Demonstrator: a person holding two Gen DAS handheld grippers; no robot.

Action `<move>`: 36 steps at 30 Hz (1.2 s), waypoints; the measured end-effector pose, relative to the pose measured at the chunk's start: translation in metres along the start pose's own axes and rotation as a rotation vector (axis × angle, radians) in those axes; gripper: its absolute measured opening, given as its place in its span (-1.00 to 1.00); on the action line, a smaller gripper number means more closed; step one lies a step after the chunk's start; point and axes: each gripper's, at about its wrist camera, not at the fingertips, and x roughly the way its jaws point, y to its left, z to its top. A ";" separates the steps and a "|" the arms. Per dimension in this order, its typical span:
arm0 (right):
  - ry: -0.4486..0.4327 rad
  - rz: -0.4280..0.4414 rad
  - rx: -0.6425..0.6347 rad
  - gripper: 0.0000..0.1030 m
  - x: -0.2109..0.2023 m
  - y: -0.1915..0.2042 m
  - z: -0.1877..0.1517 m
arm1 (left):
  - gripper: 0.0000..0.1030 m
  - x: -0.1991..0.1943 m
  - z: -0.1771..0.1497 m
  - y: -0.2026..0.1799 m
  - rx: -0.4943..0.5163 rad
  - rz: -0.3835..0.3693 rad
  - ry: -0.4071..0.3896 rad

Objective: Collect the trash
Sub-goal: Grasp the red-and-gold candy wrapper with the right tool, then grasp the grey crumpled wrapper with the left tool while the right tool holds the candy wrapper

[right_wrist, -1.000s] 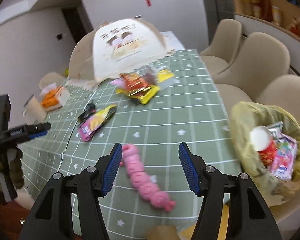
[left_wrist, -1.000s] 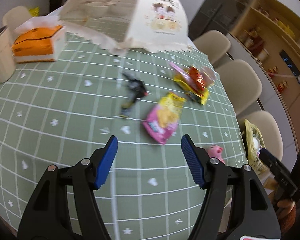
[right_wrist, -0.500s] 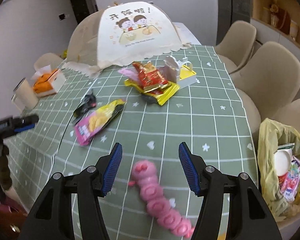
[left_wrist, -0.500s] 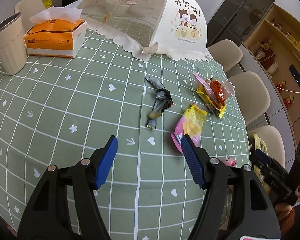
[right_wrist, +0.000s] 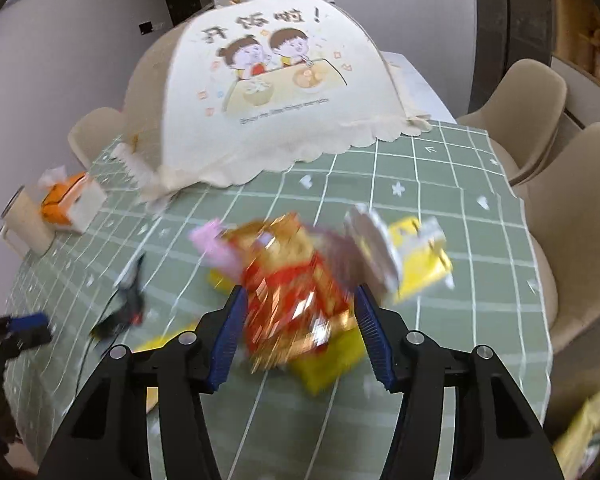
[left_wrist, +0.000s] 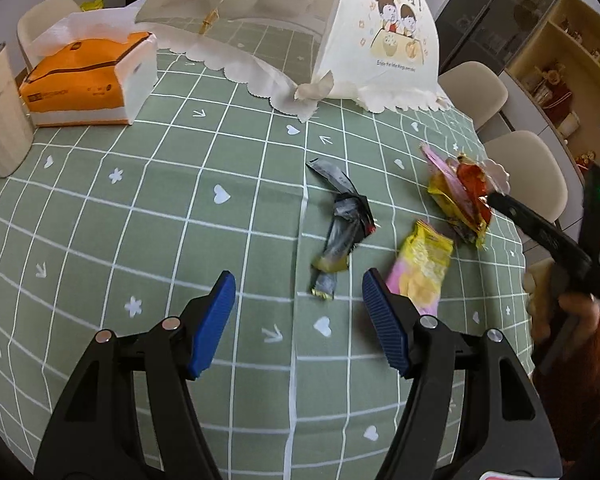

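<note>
A crumpled black and silver wrapper (left_wrist: 342,232) lies on the green checked tablecloth (left_wrist: 140,208), just ahead of my open left gripper (left_wrist: 298,304). A pink and yellow snack bag (left_wrist: 420,268) lies right of it, by the right fingertip. A red and gold wrapper pile (left_wrist: 462,196) lies further right. In the right wrist view that red and gold wrapper (right_wrist: 292,292) sits between the fingers of my open right gripper (right_wrist: 300,316), blurred. A white and yellow carton (right_wrist: 404,252) lies behind it. The black wrapper (right_wrist: 124,300) shows at left.
A mesh food cover (left_wrist: 300,28) stands at the back of the table. An orange tissue box (left_wrist: 88,80) and a cream cup (left_wrist: 0,116) stand at the left. Beige chairs (right_wrist: 528,108) line the right side. A yellow trash bag (right_wrist: 588,428) hangs at the right edge.
Both grippers have moved forward. The left has closed in on the black wrapper. The right has left the pink toy behind and come up around the red and gold wrapper.
</note>
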 end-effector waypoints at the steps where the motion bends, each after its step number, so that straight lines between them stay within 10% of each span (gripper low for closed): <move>1: 0.013 0.008 0.008 -0.03 0.010 -0.003 0.005 | 0.22 0.002 0.002 0.000 -0.003 0.000 0.004; 6: 0.080 0.084 0.020 -0.38 0.041 -0.009 0.001 | 0.22 0.021 0.010 -0.001 -0.018 0.003 0.034; 18: 0.113 0.194 0.086 -0.46 -0.026 -0.007 -0.045 | 0.22 0.046 0.012 -0.029 0.057 -0.026 0.089; 33: 0.018 0.033 0.152 -0.46 -0.080 -0.009 -0.082 | 0.22 0.088 0.045 -0.068 0.210 0.065 0.064; 36: 0.008 0.006 0.133 -0.46 -0.088 -0.001 -0.089 | -0.24 0.095 0.046 -0.072 0.211 0.050 0.090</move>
